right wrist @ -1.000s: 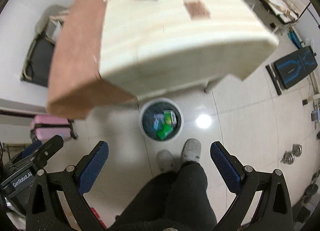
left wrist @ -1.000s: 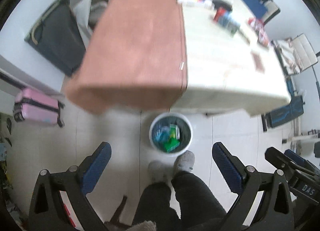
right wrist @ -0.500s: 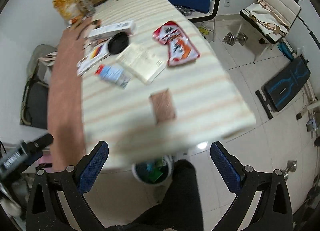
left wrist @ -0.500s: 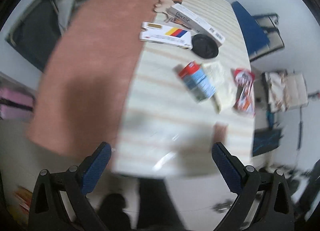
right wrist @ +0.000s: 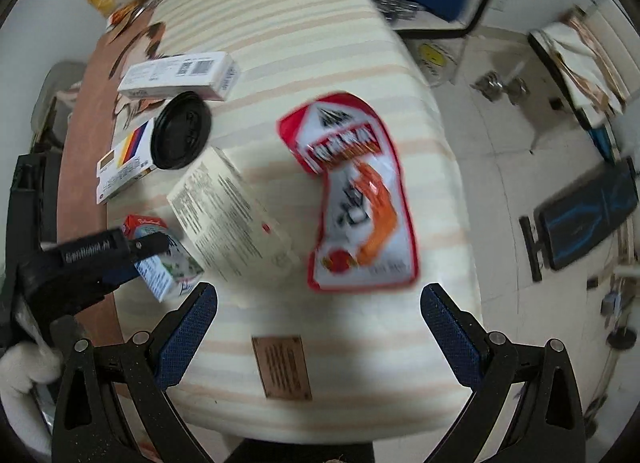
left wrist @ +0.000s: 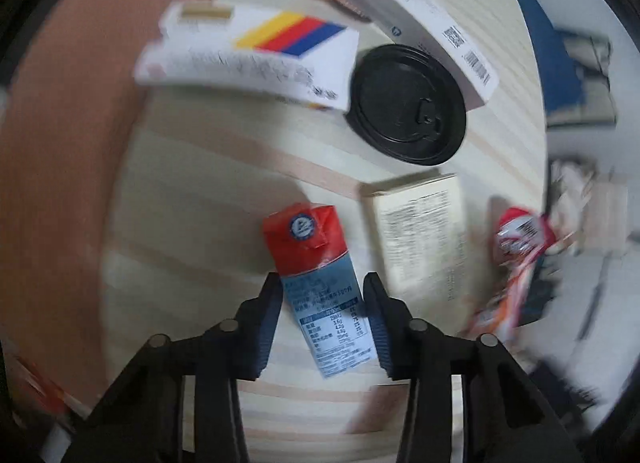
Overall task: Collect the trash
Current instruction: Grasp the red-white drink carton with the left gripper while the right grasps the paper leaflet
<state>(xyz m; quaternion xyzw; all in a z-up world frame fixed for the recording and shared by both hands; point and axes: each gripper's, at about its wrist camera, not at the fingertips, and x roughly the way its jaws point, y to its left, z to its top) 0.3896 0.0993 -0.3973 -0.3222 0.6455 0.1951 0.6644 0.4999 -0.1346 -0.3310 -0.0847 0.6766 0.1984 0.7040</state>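
Observation:
A small red and blue drink carton (left wrist: pixel 304 239) lies on the striped tablecloth (left wrist: pixel 192 199). My left gripper (left wrist: pixel 322 277) points down over it. Its jaws are closing, with one pad against each long side of the carton. In the right wrist view the same carton (right wrist: pixel 168 267) shows under the left gripper's black finger (right wrist: pixel 148 245). My right gripper (right wrist: pixel 318 290) hangs open above the near end of a red and white snack bag (right wrist: pixel 352 191), holding nothing. A beige printed box (right wrist: pixel 228 211) lies between carton and bag.
A black cup lid (left wrist: pixel 406 103), a white box with coloured stripes (left wrist: pixel 248 59) and a long white box (right wrist: pixel 180 75) lie farther back. A brown card (right wrist: pixel 282 365) sits near the table's front edge. A brown cloth (left wrist: pixel 60 123) covers the left side. Chairs and a bench (right wrist: pixel 580 215) stand on the floor at right.
Both grippers swung from over the floor bin to over the table and came lower. The left jaws went from wide open to closed around the drink carton. The right jaws stayed open.

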